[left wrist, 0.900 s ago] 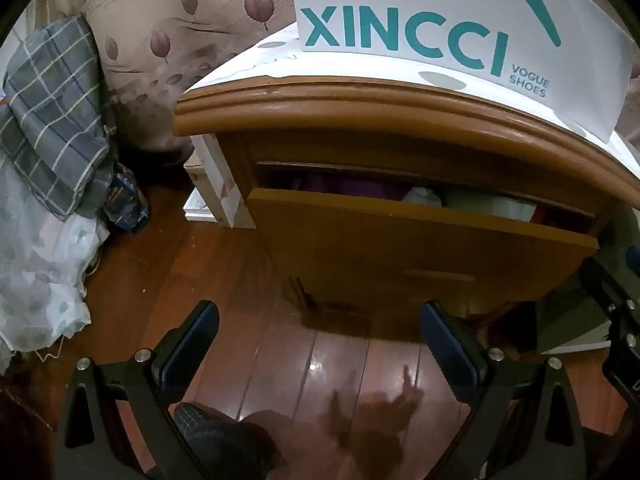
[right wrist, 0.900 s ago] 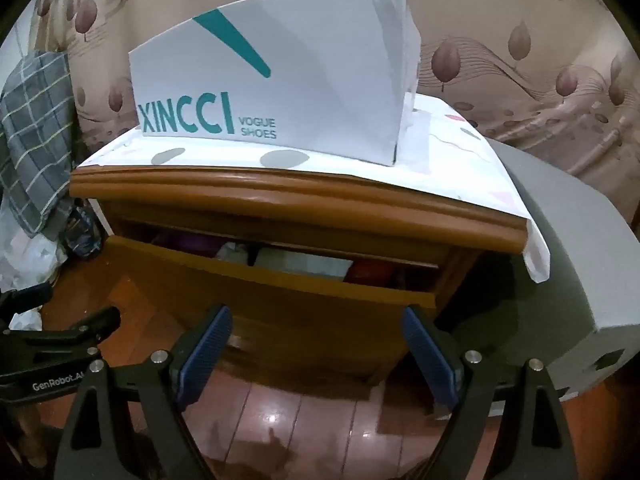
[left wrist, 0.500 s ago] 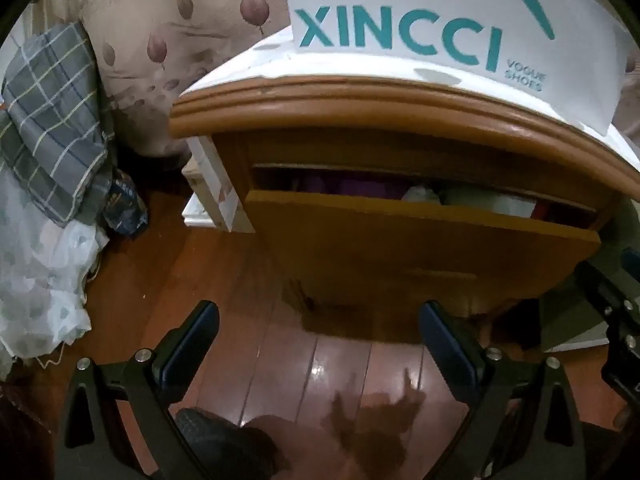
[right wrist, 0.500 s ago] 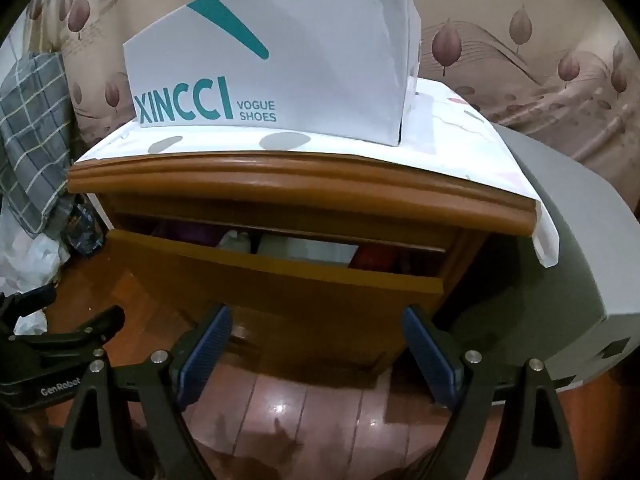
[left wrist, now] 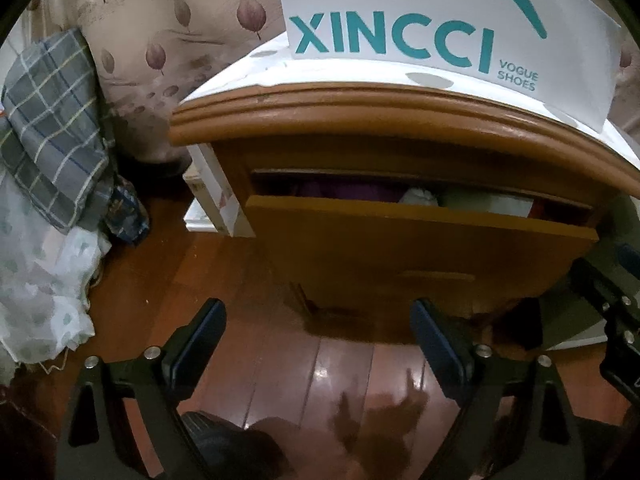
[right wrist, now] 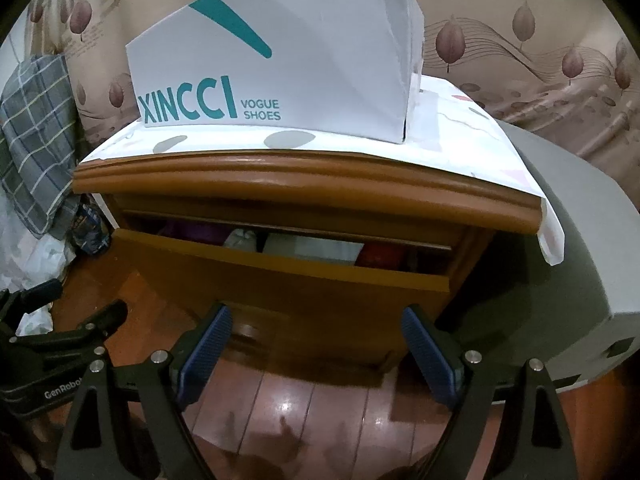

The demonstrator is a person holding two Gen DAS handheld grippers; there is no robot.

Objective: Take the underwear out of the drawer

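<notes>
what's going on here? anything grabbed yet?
Nothing grabbed. The left gripper and right gripper are both open and empty, held low in front of the brown wooden nightstand drawer. The drawer is partly pulled out, with purple fabric, white items and something red visible inside. A white XINCCI shoe box sits on top.

The drawer (right wrist: 280, 280), plain brown wood, stands partly pulled out at the centre of the right wrist frame, its front tilted toward the lower right; in the gap above its top edge folded cloth shows in a row: purple (right wrist: 200, 234) at left, white (right wrist: 316, 248) in the middle, red (right wrist: 380, 256) at right; which piece is underwear cannot be told
</notes>
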